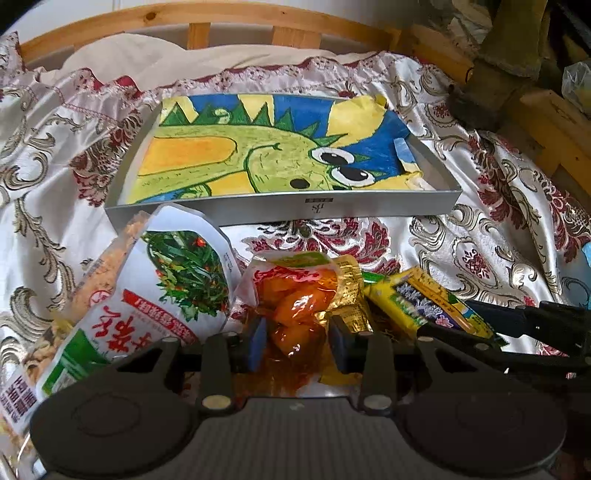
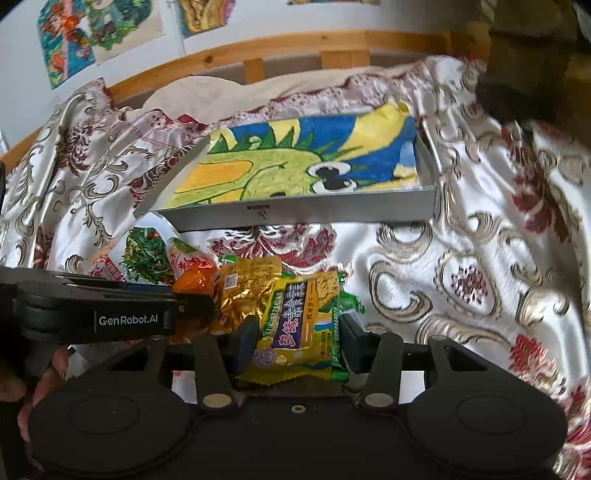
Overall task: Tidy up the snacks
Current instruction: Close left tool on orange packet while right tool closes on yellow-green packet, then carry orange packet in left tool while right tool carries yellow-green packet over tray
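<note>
On a patterned satin bedspread (image 1: 480,206), the left gripper (image 1: 297,341) jaws clamp a glossy orange snack pouch (image 1: 299,306); the right gripper (image 2: 297,341) jaws clamp a crinkly yellow packet (image 2: 299,325).

Soft, even daylight fills both views, bright enough to raise white sheen on the glossy satin bedspread with red and gold scrollwork (image 2: 461,221) and small glints on the clear orange snack pouch (image 1: 299,310). Fisheye bending curves the pale wooden bed rail (image 1: 221,16) and darkens the corners. The left wrist view is fairly sharp, while the right wrist view is softer, smeared toward its right edge.
</note>
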Demonstrator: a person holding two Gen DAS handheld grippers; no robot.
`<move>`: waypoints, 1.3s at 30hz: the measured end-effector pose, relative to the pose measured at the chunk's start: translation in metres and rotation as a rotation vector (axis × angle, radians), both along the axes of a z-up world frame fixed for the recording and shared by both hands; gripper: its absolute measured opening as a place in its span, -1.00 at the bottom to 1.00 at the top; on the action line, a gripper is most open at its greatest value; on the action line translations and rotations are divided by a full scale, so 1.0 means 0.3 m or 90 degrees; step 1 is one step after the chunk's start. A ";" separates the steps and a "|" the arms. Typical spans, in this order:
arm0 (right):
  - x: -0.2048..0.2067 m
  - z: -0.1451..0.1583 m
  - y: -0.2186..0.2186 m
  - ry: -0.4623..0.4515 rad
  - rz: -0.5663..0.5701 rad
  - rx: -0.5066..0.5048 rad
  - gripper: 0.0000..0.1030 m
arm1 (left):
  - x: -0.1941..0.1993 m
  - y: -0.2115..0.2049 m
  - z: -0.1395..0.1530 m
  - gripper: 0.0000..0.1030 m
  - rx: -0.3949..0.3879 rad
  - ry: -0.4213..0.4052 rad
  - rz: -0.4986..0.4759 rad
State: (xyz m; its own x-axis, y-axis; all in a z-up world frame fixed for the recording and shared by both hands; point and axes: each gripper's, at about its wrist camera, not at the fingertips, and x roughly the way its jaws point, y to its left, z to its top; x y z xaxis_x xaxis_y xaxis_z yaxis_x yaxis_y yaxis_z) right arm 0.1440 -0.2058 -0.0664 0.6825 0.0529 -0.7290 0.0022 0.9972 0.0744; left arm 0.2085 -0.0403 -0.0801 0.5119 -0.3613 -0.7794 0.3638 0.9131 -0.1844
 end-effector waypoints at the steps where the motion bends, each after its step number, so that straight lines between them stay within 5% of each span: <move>1: -0.002 0.003 0.006 -0.003 0.005 -0.011 -0.06 | -0.004 0.003 0.007 -0.27 -0.002 -0.001 0.005; 17: -0.060 0.033 0.107 -0.098 0.081 -0.204 -0.07 | -0.051 0.021 0.065 -0.29 -0.028 -0.021 0.018; 30: -0.032 0.114 0.074 -0.245 0.073 -0.236 -0.07 | 0.025 0.066 0.212 -0.29 -0.135 -0.131 0.085; 39: 0.201 0.139 0.003 -0.355 0.074 -0.214 -0.06 | 0.263 0.045 0.228 -0.29 -0.194 -0.194 0.142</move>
